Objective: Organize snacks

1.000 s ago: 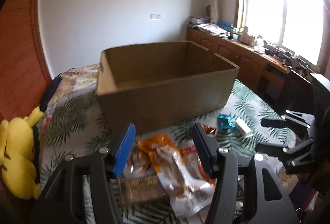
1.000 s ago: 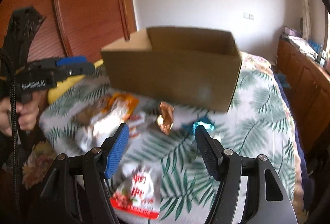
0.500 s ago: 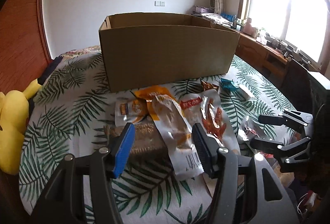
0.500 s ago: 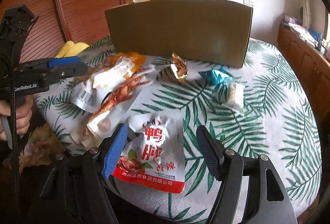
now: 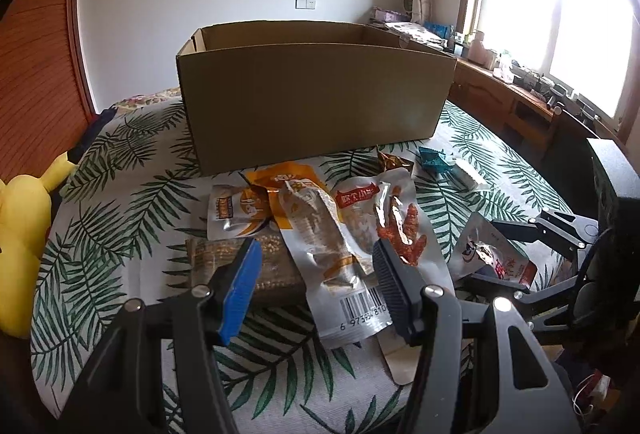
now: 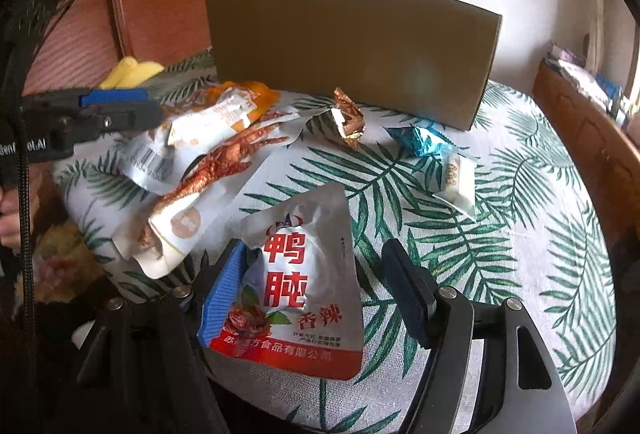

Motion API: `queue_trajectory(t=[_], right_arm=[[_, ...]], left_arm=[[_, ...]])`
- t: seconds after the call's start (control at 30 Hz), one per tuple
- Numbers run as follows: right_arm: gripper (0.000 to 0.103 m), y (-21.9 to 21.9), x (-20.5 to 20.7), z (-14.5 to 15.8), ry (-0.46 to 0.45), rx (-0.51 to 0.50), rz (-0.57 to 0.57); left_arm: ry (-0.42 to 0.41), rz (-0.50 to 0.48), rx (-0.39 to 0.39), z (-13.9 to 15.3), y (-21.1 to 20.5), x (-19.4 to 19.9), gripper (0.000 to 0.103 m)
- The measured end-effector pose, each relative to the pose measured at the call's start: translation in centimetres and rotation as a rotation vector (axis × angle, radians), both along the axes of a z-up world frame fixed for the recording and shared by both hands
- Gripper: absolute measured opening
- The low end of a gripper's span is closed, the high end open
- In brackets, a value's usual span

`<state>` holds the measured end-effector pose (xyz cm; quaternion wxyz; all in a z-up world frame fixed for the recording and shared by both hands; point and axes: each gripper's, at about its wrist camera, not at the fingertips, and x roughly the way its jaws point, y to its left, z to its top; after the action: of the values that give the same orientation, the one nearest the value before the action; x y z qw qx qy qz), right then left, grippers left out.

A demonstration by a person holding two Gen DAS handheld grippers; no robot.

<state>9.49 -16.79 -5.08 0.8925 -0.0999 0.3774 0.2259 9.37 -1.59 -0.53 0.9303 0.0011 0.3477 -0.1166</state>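
An open cardboard box [image 5: 312, 98] [image 6: 352, 50] stands on the leaf-print bed cover [image 5: 120, 194]. Snack packs lie in front of it. My left gripper [image 5: 316, 286] is open just above a silver barcoded pouch [image 5: 328, 262], beside a crayfish pouch [image 5: 396, 226] [image 6: 224, 162], an orange pouch [image 5: 288, 178] and a brown bar [image 5: 272, 266]. My right gripper [image 6: 314, 294] is open around a silver-and-red pouch [image 6: 304, 286]; its blue pad is at the pouch's left edge and the black pad stands apart. A gold wrapper [image 6: 348, 114], a teal wrapper [image 6: 424, 142] and a white packet [image 6: 456, 182] lie near the box.
A yellow plush toy [image 5: 20, 242] [image 6: 132, 72] rests at the bed's left side by the wooden panel wall. A cluttered wooden sideboard [image 5: 520, 90] runs under the window on the right. The bed's near edge is just below both grippers.
Both grippers have sunk toward the bed, so the box now shows its side instead of its inside. The right jaws have come down around the silver-and-red pouch.
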Motion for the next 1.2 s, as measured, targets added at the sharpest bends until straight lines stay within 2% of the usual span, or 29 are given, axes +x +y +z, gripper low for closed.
queue_trajectory(t=[0.07,0.2,0.43,0.7,1.0,1.2], right_arm=[[0.071,-0.1,0.2,0.1,0.009,-0.002,0.007],[0.052,-0.5,0.2,0.2,-0.005,-0.003,-0.012],[0.052,-0.9,-0.3,0.0,-0.036,0.023,-0.049],[0.053,-1.0,-0.4,-0.1,-0.037,0.037,-0.055],[0.053,-1.1,-0.4,-0.1,-0.04,0.041,-0.058],[0.053,-1.1,-0.4,-0.1,-0.045,0.05,-0.064]], left_arm=[[-0.001,-0.003,0.005,0.1,-0.2,0.1,0.058],[0.009,-0.006,0.006,0.0,-0.5,0.6,0.058],[0.033,-0.004,0.035,-0.5,-1.5,2.4,0.058],[0.111,0.011,0.068,-1.6,-2.2,5.0,0.058],[0.175,0.006,0.152,-2.7,-3.1,7.5,0.058],[0.199,-0.001,0.153,-2.8,-3.1,8.6,0.059]])
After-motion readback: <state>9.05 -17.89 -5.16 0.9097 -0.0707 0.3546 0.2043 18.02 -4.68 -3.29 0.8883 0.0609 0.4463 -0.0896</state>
